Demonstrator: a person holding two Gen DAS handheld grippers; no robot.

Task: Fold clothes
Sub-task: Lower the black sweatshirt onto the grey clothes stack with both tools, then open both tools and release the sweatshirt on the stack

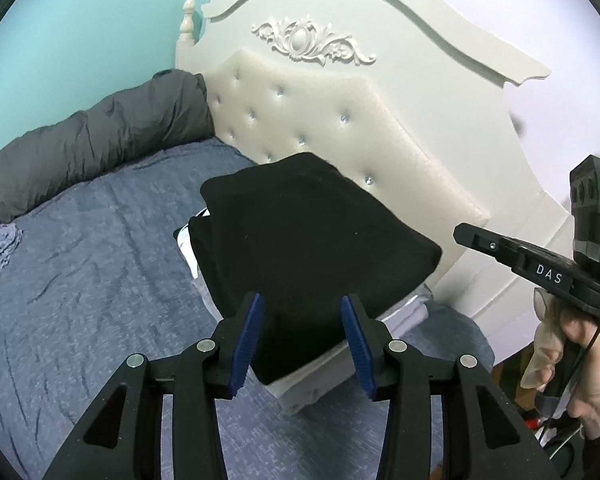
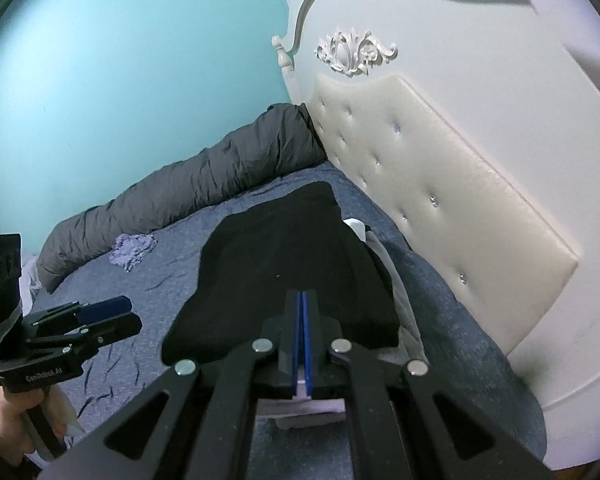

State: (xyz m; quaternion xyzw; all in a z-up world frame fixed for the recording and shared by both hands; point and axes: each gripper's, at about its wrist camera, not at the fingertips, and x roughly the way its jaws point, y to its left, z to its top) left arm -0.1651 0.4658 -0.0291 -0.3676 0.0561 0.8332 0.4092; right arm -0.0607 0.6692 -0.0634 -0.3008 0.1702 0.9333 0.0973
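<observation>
Left wrist view: left gripper [image 1: 302, 334] hangs spread above a folded black garment [image 1: 312, 232] atop a pile [image 1: 296, 394] by the bed's [image 1: 80, 280] headboard edge. Right gripper [image 2: 302, 340] is clenched, apparently empty. A crumpled cloth [image 2: 134, 250] near the far edge looks still unfolded; likely next.

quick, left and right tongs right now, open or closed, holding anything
Left tongs: open, holding nothing, poised over the folded black garment.
Right tongs: closed, blue pads together; nothing visibly held between them.
</observation>
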